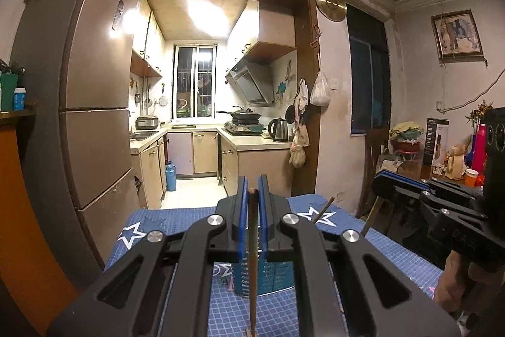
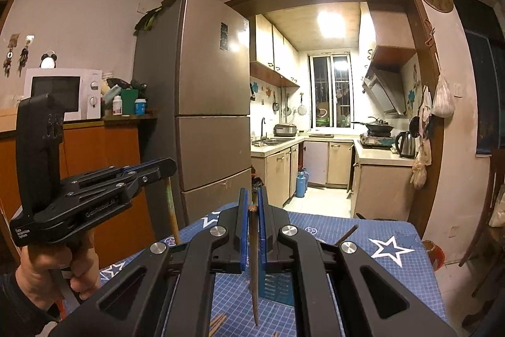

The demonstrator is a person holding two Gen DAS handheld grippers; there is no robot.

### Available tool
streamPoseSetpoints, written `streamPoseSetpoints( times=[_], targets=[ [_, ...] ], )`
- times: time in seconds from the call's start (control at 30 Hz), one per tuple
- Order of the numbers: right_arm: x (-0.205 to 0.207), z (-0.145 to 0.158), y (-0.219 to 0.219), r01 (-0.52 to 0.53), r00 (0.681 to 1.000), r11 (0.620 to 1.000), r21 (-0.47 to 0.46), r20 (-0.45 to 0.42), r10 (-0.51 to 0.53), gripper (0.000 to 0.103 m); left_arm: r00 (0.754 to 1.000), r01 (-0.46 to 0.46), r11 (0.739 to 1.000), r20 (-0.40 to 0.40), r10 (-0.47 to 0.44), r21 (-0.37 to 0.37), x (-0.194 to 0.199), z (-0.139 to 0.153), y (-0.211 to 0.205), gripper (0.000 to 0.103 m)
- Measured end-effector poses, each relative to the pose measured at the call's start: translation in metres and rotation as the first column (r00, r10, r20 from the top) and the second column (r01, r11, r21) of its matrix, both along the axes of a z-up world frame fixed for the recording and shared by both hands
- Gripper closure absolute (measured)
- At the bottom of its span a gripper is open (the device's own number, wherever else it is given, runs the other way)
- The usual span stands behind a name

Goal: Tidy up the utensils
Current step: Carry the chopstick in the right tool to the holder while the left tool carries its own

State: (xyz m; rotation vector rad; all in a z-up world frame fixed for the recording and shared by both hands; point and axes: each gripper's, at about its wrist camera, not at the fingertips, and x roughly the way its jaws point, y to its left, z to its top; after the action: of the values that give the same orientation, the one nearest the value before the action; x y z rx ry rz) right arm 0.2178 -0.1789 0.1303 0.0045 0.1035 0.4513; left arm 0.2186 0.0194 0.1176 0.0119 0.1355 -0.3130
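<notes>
Below both grippers, on the table (image 1: 195, 305), stands the holder (image 1: 268, 277). Left gripper (image 1: 252, 191) and right gripper (image 2: 252, 204) each pinch a chopstick (image 1: 252, 258), another chopstick (image 2: 254, 267), hanging upright, tips down; the holder sits just beyond and beneath each tip.

The blue perforated utensil holder (image 1: 268, 277) stands on the table with the blue star-patterned cloth (image 1: 372, 299). Behind the table opens the kitchen doorway; the tall brown metal fridge (image 1: 94, 103) stands left of it, the round golden wall clock (image 1: 331, 3) right.
</notes>
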Motion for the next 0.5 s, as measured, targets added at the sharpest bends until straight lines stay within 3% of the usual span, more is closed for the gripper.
streamPoseSetpoints(
  times=[0.23, 0.5],
  targets=[
    [0.007, 0.021, -0.004, 0.005, 1.000, 1.000, -0.005, 0.016, -0.005, 0.096, 1.000, 0.023, 1.000, 0.011, -0.023, -0.020, 0.012, 0.018, -0.012, 0.098],
    [0.028, 0.065, -0.012, 0.022, 0.998, 1.000, 0.010, 0.059, -0.023, 0.096, 0.997, 0.049, 0.998, 0.069, -0.047, -0.027, 0.026, 0.051, -0.033, 0.098]
  ],
)
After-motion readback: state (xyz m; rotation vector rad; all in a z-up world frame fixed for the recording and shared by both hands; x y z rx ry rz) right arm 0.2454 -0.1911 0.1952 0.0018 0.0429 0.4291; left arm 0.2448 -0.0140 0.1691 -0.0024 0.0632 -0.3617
